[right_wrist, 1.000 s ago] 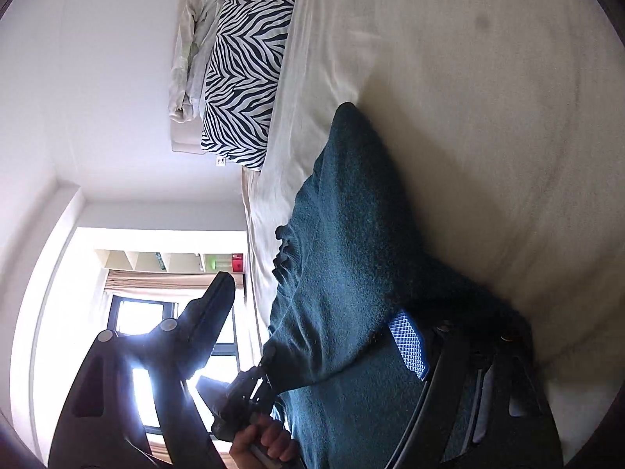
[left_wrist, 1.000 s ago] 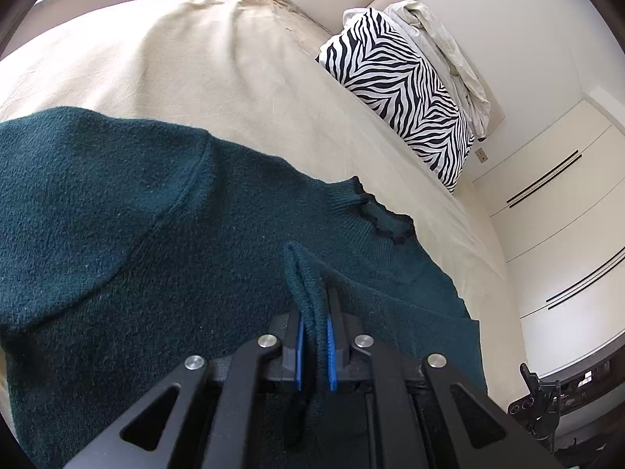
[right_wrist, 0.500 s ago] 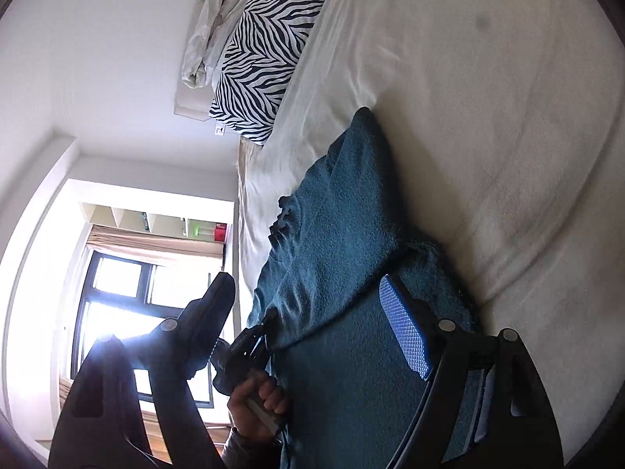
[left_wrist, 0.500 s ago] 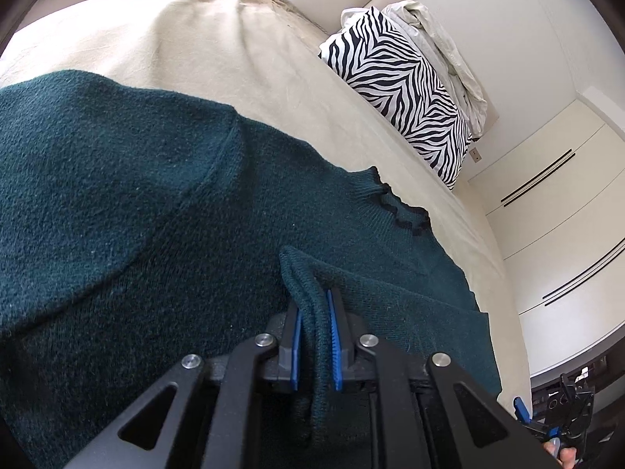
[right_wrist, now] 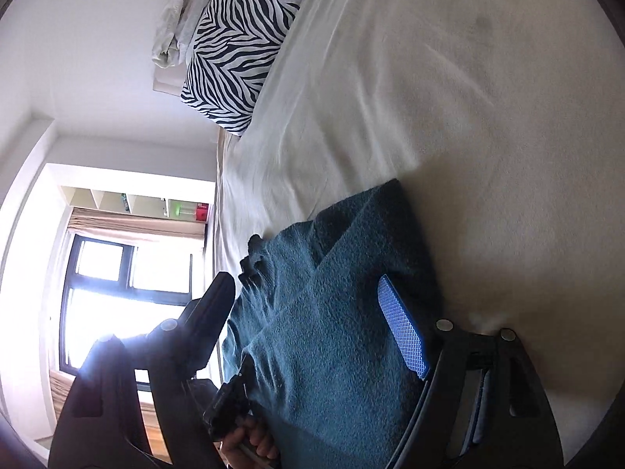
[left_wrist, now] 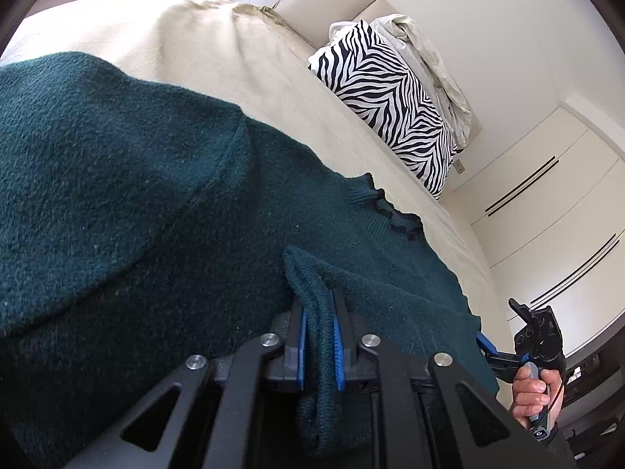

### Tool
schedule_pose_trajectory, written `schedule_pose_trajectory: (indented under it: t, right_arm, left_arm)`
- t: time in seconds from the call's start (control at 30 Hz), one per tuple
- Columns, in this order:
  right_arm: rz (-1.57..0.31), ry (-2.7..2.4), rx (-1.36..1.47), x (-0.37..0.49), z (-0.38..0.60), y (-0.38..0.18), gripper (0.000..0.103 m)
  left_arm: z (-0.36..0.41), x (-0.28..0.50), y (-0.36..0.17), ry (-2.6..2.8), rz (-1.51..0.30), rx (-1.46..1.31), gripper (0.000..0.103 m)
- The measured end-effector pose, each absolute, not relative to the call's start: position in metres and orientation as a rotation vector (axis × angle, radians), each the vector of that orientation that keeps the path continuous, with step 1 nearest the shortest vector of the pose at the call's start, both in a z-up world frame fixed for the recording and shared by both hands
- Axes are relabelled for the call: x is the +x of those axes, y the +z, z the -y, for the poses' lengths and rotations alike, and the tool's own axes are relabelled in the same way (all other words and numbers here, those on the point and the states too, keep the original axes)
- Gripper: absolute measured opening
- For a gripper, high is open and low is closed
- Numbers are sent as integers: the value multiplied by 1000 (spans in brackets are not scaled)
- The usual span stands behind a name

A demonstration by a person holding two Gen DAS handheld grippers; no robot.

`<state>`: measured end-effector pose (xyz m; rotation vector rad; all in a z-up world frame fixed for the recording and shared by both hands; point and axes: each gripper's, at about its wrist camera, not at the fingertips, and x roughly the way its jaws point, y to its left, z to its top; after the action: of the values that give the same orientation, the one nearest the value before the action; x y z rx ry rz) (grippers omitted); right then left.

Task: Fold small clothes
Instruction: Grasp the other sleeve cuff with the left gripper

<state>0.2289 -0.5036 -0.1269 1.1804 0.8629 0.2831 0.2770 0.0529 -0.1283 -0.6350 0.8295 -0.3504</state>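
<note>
Lying spread on the cream bedspread [left_wrist: 273, 78] is one dark teal knitted sweater [left_wrist: 117, 179], its ruffled neckline [left_wrist: 394, 215] turned toward the zebra-print pillow [left_wrist: 390, 105] at the head of the bed; a crumpled pale sheet [left_wrist: 422, 47] sits just behind that pillow. Left gripper [left_wrist: 318, 336]: jaws nearly closed, blue pads pinching a doubled ridge of the knit, which stands up between them and hangs down behind; the jaws have eased open a little in the last moments, yet the fabric remains between the pads. Right gripper [right_wrist: 312, 305]: jaws wide, nothing pinched; one blue pad [right_wrist: 402, 328] lies over the sweater's near edge, the other finger stands off against the bright window [right_wrist: 129, 273], and cloth spans the gap beneath without being clamped. Key relation: the garment's long axis runs away from both tools toward the pillow, with the bulk of it stretching ahead and to the left of the left gripper's pinch. The left hand is the one already engaged; the person's right hand [left_wrist: 535, 391] waits at the sweater's far right corner. A fold would probably carry the pinched ridge across the body of the garment.
</note>
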Motion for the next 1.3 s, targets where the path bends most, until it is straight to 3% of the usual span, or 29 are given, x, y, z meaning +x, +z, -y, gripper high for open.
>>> schedule_pose_trajectory:
  t: [0.23,0.93,0.97,1.03,1.07,1.1,1.17,1.3]
  right_arm:
    - [-895,353,1188,249,495,-133,76]
    - [-869,494,1221,81,481,-144,76]
    - [-864,503,1226,69,478,-143,76]
    - [-866,509,1198,49,467,-138,77]
    - [-865,515,1183,40,462,-137,77]
    - [-868,521,1179,32,457,-137,77]
    - [-870,518,1185,20,446,-136,77]
    - [-836,543,1204,15,426,-126,77]
  left_arm:
    - [-54,276,-129,-351,-823,-634,15]
    - [-60,274,-124,-365,-824,-675,15]
    - [-61,272,-119,-355,-845,-674,18]
    - [-67,258,-104,-340,-844,-682,43]
    - [-73,247,-94,-340,-817,-698,68]
    - [-83,233,-82,-336,-775,-718,83]
    - [-116,203,-61,-326,-665,-780,91]
    - [-220,152,-54,-178,-526,-1006,90]
